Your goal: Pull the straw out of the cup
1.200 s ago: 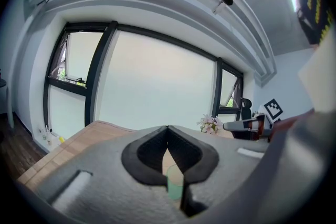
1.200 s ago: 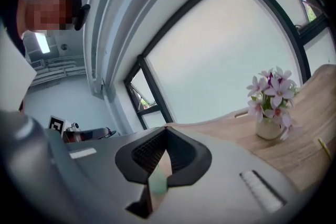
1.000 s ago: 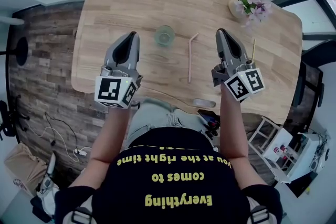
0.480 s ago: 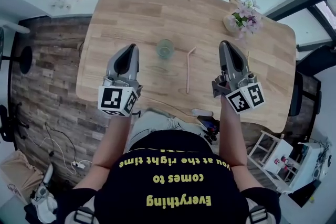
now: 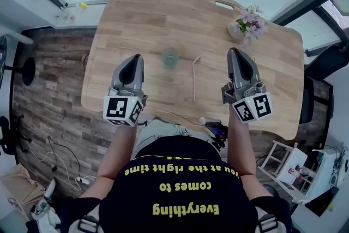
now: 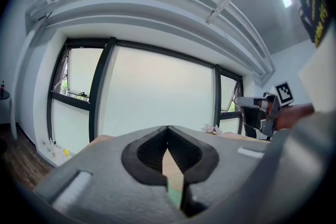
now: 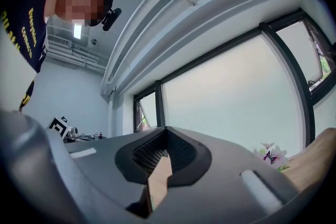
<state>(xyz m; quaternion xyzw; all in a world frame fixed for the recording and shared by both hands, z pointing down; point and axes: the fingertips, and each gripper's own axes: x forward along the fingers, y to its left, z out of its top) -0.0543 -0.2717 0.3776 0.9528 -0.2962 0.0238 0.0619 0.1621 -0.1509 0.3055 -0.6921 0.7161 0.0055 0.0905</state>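
Fingers (image 6: 144,153) of the left gripper (image 5: 136,57) are seen closed tip to tip with nothing gripped, and only a narrow slit is left below the tips. The fingers (image 7: 184,157) of the right gripper (image 5: 234,52) are likewise pressed together and empty. Both grippers are held above the near part of the table (image 5: 142,8), well apart, with the cup (image 5: 170,56) and the straw (image 5: 193,79) between them. The straw is found out of the cup, laid flat on the wood just right of it and apart from it, its bent end turned to the far side. A wide stretch of bare wood is left on the far side and to the left of the cup. The table's corners are rounded, its near edge is wavy, and an oblong slot (image 5: 223,5) is cut by the far edge. Lilac flowers (image 5: 250,19) are set at the far right corner. The tabletop is made of pale jointed boards, the cup of clear greenish glass, round from above, the straw of a thin pinkish tube, and the floor (image 5: 49,79) of dark planks. Black-and-white square markers are borne on the cube (image 5: 122,109) behind each gripper. On the black shirt (image 5: 180,199), yellow lettering is read upside down: "Everything comes to you at the right time".
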